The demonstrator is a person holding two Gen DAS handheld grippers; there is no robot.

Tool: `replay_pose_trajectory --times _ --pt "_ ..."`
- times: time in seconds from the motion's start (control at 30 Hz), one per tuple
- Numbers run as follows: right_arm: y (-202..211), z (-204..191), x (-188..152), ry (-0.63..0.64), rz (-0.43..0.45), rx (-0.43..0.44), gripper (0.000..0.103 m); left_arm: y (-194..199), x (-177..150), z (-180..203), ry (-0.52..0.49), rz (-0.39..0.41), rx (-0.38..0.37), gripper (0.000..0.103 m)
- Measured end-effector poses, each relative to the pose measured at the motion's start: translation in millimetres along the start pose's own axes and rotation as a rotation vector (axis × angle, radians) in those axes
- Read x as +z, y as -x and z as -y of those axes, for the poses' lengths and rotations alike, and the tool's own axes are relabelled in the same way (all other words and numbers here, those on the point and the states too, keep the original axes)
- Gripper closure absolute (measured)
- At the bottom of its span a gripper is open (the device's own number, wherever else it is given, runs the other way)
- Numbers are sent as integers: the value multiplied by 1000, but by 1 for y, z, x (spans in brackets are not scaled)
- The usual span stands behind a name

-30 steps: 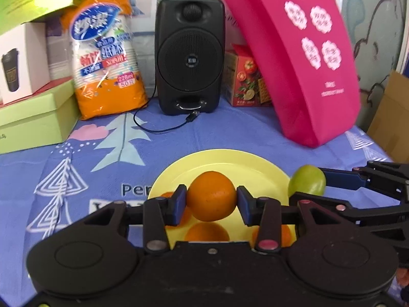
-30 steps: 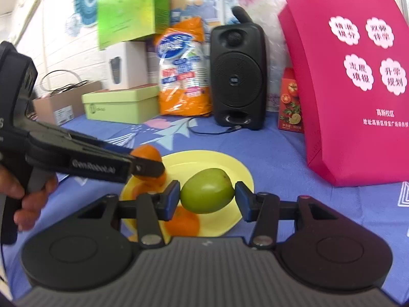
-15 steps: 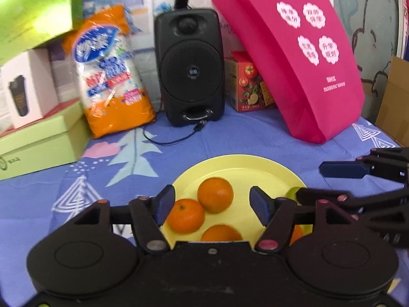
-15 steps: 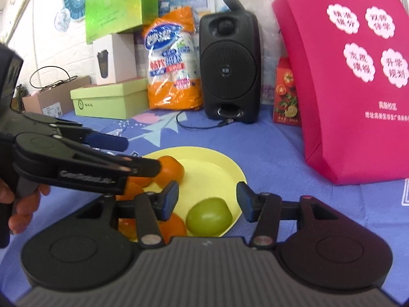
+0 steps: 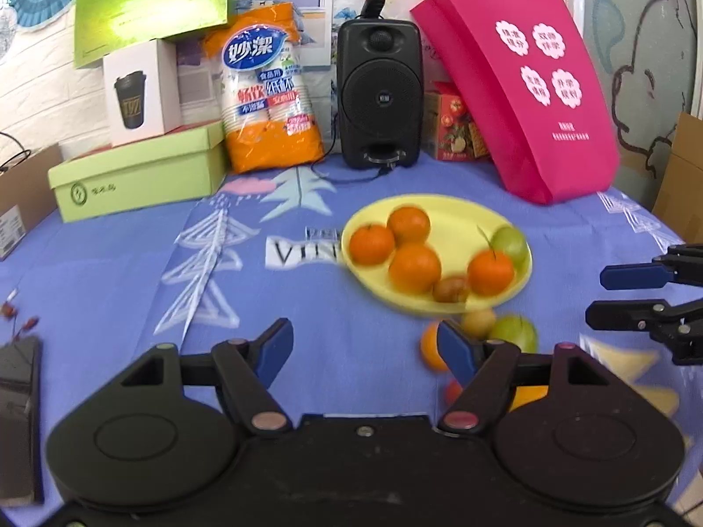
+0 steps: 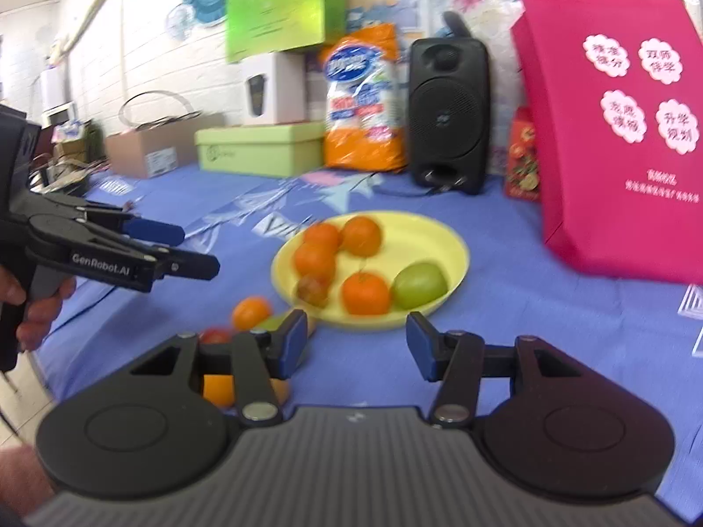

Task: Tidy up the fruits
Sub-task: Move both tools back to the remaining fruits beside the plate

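Left wrist cam: my left gripper [image 5: 364, 347] is wide open w/ nothing in it, hanging over the blue cloth on the near side of the yellow plate [image 5: 448, 208]. On the plate there's three oranges [image 5: 408, 223] bunched at its far-left part, a fourth orange w/ a stem [image 5: 490, 271] plus a green fruit [image 5: 509, 243] on its right part, and a small brown fruit [image 5: 450, 290] at the near rim. Guessing they're grouped by kind, that's the whole point of the sorting. Just off the plate's near rim, still on the cloth: a yellowish fruit [image 5: 479, 323], a green one [image 5: 514, 333] and an orange [image 5: 430, 347] half hidden by my finger.

Right wrist cam: right gripper [image 6: 356, 342] is also spread wide, empty, just in front of the plate's [image 6: 435, 228] near rim. The green fruit [image 6: 419, 285] sits at the right part of the plate. Loose orange [image 6: 251, 312] lies left of the near rim, w/ a red bit [image 6: 215, 336] and more orange behind my left finger, can't tell what exactly. Imo both are open cuz next job is grabbing those strays.
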State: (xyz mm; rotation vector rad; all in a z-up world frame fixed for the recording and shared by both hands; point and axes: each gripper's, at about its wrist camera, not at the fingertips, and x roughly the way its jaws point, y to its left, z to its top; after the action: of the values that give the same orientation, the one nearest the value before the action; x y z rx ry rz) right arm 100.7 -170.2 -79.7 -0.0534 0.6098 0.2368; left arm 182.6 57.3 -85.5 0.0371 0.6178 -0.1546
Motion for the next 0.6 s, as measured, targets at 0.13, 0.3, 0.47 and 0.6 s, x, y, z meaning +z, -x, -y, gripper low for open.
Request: replay_pose_trajectory --times 0.13,0.3,0.47,0.6 --pt "11 -13 -14 9 -28 56 54 14 -22 4 -6 -8 -38 30" --pt "14 -39 -26 98 -64 126 54 7 -35 16 -13 -42 -75 30" --pt "3 -60 -36 217 -133 45 54 -2 -36 32 -86 -48 -36 31" --pt "1 -57 -38 191 -131 37 48 -9 -34 44 -120 -53 -32 32"
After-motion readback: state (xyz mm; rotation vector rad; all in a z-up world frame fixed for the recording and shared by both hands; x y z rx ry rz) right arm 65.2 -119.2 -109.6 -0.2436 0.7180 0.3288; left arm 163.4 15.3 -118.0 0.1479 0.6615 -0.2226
